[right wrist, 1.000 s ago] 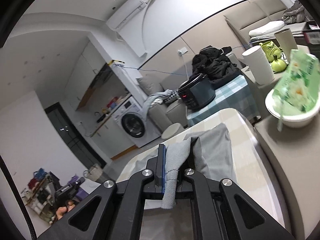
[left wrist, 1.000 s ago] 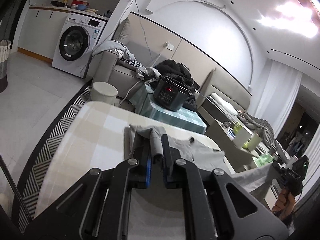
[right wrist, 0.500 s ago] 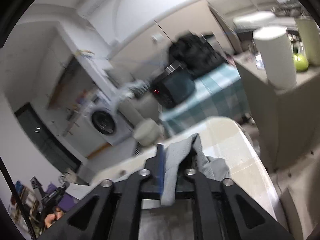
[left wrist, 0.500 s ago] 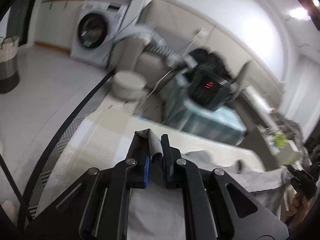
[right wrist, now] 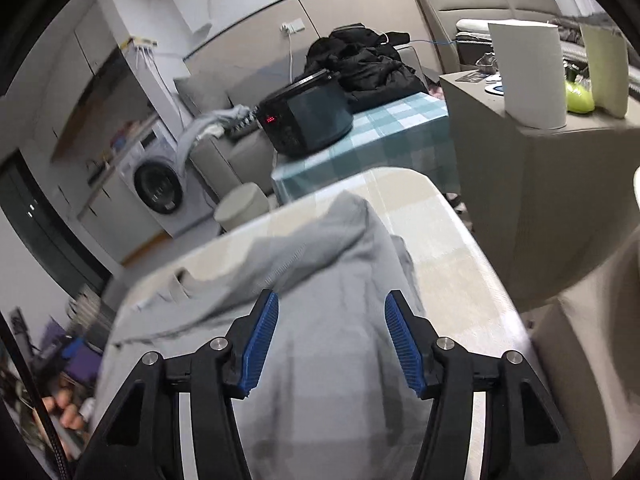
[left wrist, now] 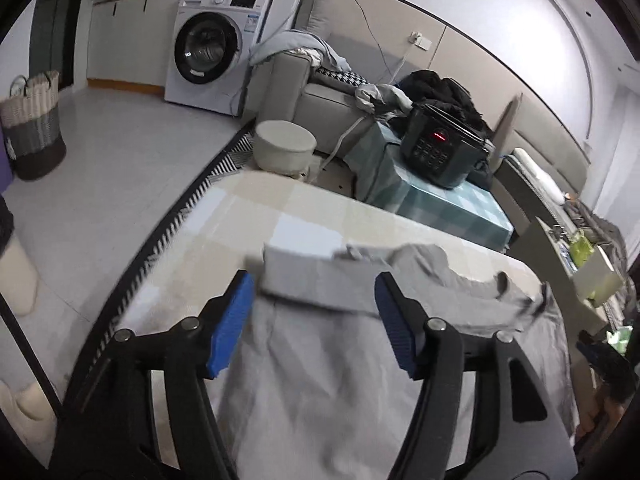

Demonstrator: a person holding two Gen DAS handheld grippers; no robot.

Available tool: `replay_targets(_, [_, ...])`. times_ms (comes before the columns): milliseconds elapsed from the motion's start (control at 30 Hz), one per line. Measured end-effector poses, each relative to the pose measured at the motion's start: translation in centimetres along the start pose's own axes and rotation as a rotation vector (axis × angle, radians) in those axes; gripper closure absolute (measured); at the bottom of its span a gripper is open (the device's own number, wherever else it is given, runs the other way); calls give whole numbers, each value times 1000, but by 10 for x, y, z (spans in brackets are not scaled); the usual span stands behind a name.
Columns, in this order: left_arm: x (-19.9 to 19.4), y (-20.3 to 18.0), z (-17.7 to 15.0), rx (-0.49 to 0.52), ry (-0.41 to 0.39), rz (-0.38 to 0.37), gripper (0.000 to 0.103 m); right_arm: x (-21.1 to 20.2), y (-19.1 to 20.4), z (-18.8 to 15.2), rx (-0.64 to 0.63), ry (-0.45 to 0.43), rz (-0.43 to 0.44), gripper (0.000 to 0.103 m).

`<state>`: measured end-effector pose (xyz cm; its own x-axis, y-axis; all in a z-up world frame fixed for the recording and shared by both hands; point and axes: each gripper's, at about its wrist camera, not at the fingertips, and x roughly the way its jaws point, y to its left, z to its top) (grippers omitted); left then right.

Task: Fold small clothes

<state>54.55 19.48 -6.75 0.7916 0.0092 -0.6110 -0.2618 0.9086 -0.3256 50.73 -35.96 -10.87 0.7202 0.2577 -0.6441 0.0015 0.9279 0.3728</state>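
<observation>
A small grey garment lies on the checked table, its far edge doubled back on itself. My left gripper hovers over the garment's left part, jaws opening, blue pads apart and off the cloth. In the right wrist view the same grey garment spreads below my right gripper, whose jaws are also opening, with cloth under the gap but not pinched. A raised fold stands beyond it.
A black cooker sits on a teal checked stand past the table. A round stool, a sofa and a washing machine lie farther off. A beige cabinet with a white cylinder flanks the table's right.
Both grippers came forward and down over the table, and each let go of the grey cloth corner it was pinching. Their jaws now stand apart and the garment lies flat.
</observation>
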Motion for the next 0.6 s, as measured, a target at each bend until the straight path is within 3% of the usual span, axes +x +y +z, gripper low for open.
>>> replay_targets(300, [-2, 18, -46, -28, 38, -143, 42, 21, -8, 9, -43, 78, -88, 48])
replay_targets(367, [3, 31, -49, -81, 58, -202, 42, 22, 7, 11, -53, 74, -30, 48])
replay_targets(467, [12, 43, -51, -140, 77, -213, 42, 39, 34, 6, -50, 109, 76, 48])
replay_targets(600, [22, 49, -57, -140, 97, -209, 42, 79, 58, 2, 22, 180, 144, 48])
